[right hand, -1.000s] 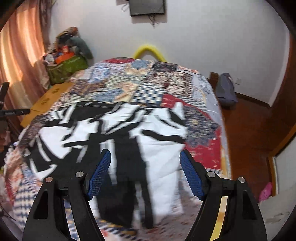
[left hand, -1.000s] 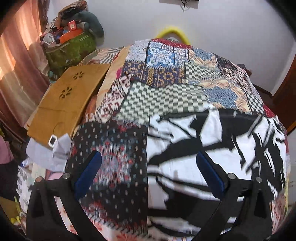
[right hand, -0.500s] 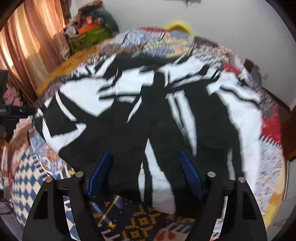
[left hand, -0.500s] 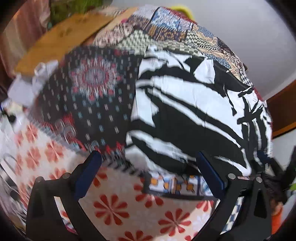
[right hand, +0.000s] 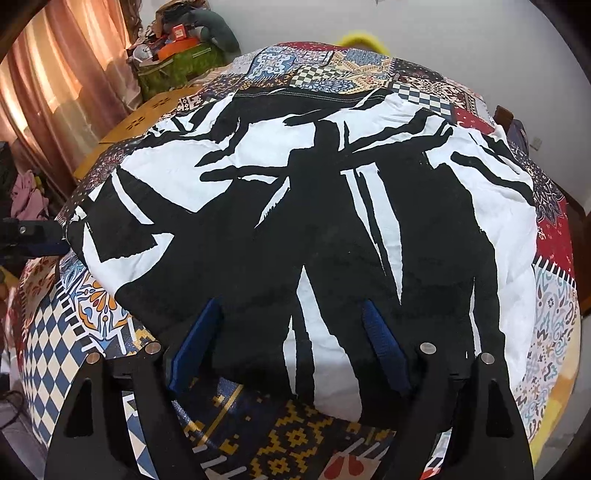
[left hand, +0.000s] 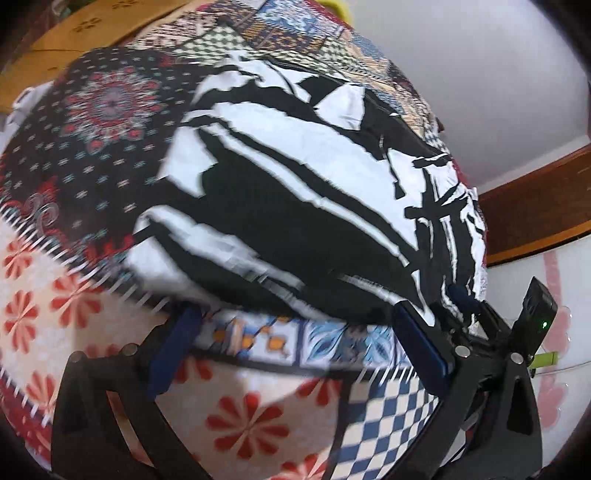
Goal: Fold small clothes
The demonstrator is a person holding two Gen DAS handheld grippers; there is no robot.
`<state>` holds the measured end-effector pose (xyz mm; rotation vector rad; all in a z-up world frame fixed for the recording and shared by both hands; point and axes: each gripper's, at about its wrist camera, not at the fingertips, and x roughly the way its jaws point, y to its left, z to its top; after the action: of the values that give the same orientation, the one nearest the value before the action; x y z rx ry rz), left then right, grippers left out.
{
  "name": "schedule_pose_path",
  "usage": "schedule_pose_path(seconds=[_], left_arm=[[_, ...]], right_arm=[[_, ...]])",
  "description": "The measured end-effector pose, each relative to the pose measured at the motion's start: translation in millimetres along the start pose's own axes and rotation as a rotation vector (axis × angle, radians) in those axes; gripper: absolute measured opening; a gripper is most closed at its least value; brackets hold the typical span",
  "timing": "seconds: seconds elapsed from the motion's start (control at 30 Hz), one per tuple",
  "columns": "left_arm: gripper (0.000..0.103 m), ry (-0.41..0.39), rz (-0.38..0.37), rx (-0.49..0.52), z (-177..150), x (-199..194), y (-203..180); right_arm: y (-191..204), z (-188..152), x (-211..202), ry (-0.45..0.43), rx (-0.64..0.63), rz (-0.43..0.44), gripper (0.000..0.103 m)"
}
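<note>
My right gripper (right hand: 291, 339) sits w/ jaws wide apart over the near hem of the shirt (right hand: 295, 206); they've just been opening a bit more; cloth lies between the pads (right hand: 384, 343) but isn't pinched. My left gripper (left hand: 295, 332) is spread too, jaws apart at the shirt's near-left edge; nothing clamped; tips right at the hem, can't tell if touching, pic's blurry. In the left view the right gripper shows at the right, just beside the shirt's edge; in the right view the left gripper peeks in at the far left by the shirt's corner.

Shirt's black & white, spread flat on the quilt (right hand: 303, 439), mid-bed, near hem close to the bed's front edge; patchwork quilt shows all round it. Further back, left of the bed: a wood board (right hand: 125, 136) w/ flower cut-outs; behind that a green bag (right hand: 177, 70) piled w/ stuff; curtain (right hand: 62, 88) at far left; white wall (right hand: 443, 33) behind; yellow hoop (right hand: 364, 40) at the bed's far end.
</note>
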<state>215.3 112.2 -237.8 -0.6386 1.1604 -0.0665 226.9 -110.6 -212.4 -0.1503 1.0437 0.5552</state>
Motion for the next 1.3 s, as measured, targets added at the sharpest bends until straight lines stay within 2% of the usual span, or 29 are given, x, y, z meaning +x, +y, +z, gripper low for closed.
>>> schedule_pose_path(seconds=[0.1, 0.23, 0.33, 0.37, 0.4, 0.47, 0.5, 0.6, 0.73, 0.93, 1.0, 1.13, 1.3], left_arm=[[0.103, -0.002, -0.04, -0.015, 13.7, 10.6, 0.0], [0.102, -0.023, -0.039, -0.051, 34.9, 19.9, -3.8], [0.086, -0.043, 0.021, -0.053, 47.0, 27.1, -6.9], [0.077, -0.053, 0.045, -0.058, 50.8, 29.0, -7.1], [0.059, -0.065, 0.074, -0.063, 53.4, 29.9, -6.5], [0.029, -0.107, 0.212, -0.066, 57.9, 31.4, -5.6], [0.024, -0.112, 0.221, -0.066, 58.0, 31.1, -4.2], [0.019, -0.148, 0.25, -0.044, 57.5, 25.9, -4.7], [0.016, -0.23, 0.342, 0.029, 56.9, 5.5, -8.7], [0.014, -0.364, 0.472, 0.133, 64.7, -39.8, -12.5], [0.013, -0.402, 0.499, 0.16, 67.6, -51.4, -20.8], [0.012, -0.475, 0.485, 0.248, 71.5, -71.3, -57.8], [0.009, -0.529, 0.429, 0.375, 70.0, -73.6, -135.9]], right_arm=[[-0.9, -0.5, 0.4, -0.001, 0.004, 0.006, 0.079], [-2.6, -0.8, 0.3, -0.004, 0.011, 0.016, 0.079], [-3.1, -1.5, 0.3, -0.006, 0.015, 0.022, 0.079], [-3.0, -1.7, 0.0, -0.006, 0.016, 0.023, 0.079], [-3.3, -1.5, 0.0, -0.006, 0.016, 0.023, 0.079], [-2.4, -1.4, -0.6, -0.004, 0.011, 0.022, 0.079], [-2.4, -1.0, -1.4, -0.002, 0.0, 0.024, 0.079], [-3.1, -0.1, -5.4, 0.0, -0.016, 0.026, 0.079], [-9.0, -0.4, -18.8, -0.028, -0.01, 0.015, 0.079], [-25.7, -2.8, -37.9, -0.086, 0.016, -0.047, 0.079], [-30.2, -7.2, -34.8, -0.08, 0.019, -0.068, 0.079], [-37.7, -16.7, -8.8, 0.009, 0.027, -0.059, 0.079], [-47.3, -21.0, 0.5, 0.015, 0.109, 0.02, 0.079]])
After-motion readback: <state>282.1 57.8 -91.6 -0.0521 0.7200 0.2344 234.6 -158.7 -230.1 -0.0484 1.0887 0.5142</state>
